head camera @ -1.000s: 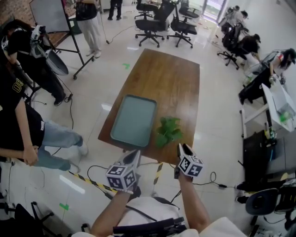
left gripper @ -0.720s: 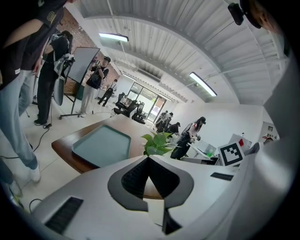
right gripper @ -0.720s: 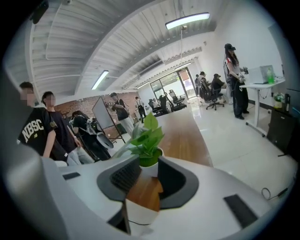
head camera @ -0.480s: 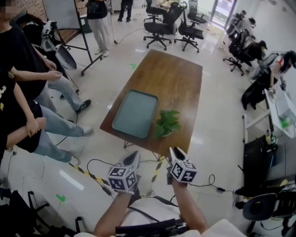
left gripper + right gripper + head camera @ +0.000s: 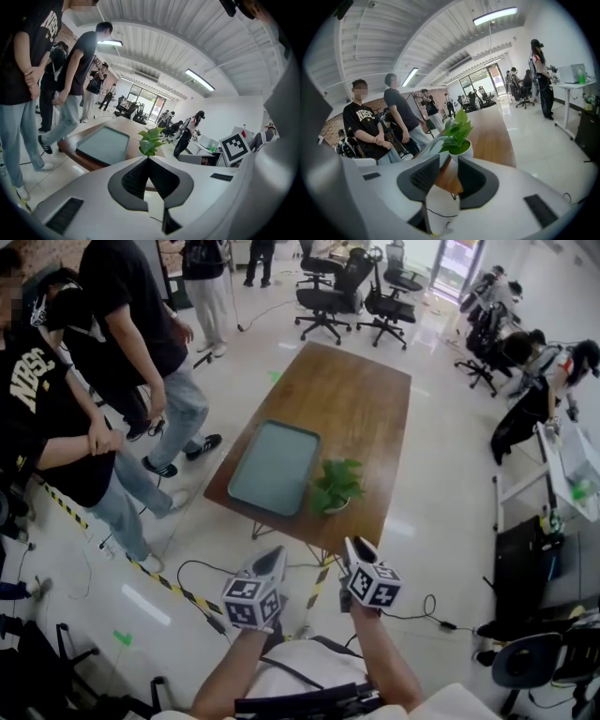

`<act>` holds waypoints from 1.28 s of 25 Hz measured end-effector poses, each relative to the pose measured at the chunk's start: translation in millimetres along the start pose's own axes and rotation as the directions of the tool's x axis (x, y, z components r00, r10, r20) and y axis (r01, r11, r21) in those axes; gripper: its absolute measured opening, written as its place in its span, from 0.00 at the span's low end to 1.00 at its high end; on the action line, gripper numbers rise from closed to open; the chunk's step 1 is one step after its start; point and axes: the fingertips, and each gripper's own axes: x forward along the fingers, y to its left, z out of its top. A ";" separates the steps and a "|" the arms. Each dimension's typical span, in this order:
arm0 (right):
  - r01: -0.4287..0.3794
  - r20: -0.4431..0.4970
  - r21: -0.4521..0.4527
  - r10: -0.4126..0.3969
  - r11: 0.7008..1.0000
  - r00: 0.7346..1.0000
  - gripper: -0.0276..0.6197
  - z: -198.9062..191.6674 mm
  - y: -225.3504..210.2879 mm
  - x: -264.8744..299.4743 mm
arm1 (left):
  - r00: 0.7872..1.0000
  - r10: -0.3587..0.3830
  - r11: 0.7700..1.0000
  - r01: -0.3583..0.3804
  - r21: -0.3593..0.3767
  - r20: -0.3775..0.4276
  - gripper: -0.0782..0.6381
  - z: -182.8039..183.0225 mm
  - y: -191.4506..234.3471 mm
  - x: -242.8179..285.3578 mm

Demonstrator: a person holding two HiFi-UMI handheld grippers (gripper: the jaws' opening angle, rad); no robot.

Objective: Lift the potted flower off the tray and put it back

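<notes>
Wooden table (image 5: 361, 395) ahead: the potted flower (image 5: 336, 486) stands on bare wood just beside the tray (image 5: 275, 468). My right gripper (image 5: 449, 160) gapes wide, empty; my left gripper (image 5: 147, 159) is pinched together; both hang short of the table. Next, I reckon: close in, clamp the flower's base, return it.

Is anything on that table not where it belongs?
Yes. The small green leafy plant in a white pot stands upright on the brown wooden table, beside the grey-green rectangular tray instead of on it, close to the table's near edge. The tray holds nothing. Nothing looks spilled or broken.
</notes>
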 end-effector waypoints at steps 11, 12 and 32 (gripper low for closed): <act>0.071 0.007 -0.012 -0.071 0.997 0.997 0.27 22.1 -33.5 53.2 | 0.997 -0.059 0.998 0.060 0.014 -0.054 0.10 9.0 -6.6 30.4; 0.088 0.008 -0.017 -0.087 0.996 0.996 0.23 25.1 -37.4 59.8 | 0.996 -0.067 0.997 0.069 0.026 -0.066 0.10 9.2 -6.6 33.9; 0.134 -0.022 -0.003 -0.134 0.991 0.991 0.20 35.0 -70.4 153.5 | 0.976 -0.155 0.980 0.172 0.100 -0.151 0.10 10.7 11.5 84.2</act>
